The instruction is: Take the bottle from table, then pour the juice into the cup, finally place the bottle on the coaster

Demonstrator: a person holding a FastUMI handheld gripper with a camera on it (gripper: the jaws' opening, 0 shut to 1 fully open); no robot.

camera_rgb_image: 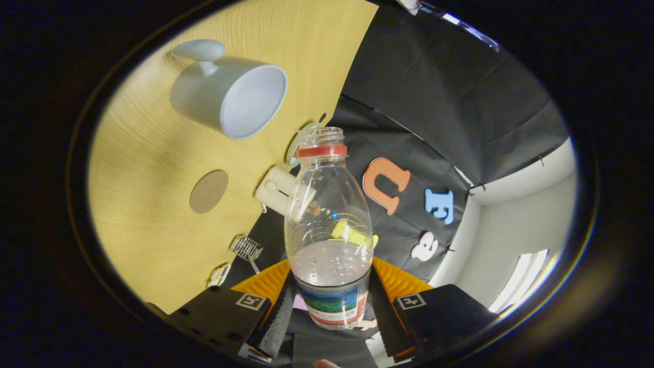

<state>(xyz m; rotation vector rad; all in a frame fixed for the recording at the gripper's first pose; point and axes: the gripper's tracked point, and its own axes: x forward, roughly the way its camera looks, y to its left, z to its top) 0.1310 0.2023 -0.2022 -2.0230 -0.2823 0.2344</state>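
We had the bottle (328,225) clamped between the tongs (329,301), both fingers pressing on its labelled lower part, and lifted clear of the bench (148,204), with the view rolled so the bench stood off to one side. Its cap was off, the red neck ring showing, and a little clear liquid sat low inside. We judged the taking done and the pour in hand: the cup (230,97) lay well beyond the bottle's mouth, its opening turned toward us, so the neck had to be brought over that rim before tipping further. The round brown coaster (209,191) sat apart from the cup. A pale cylinder (276,190) and a small wire clip (247,248) lay near the bench edge, not in the way
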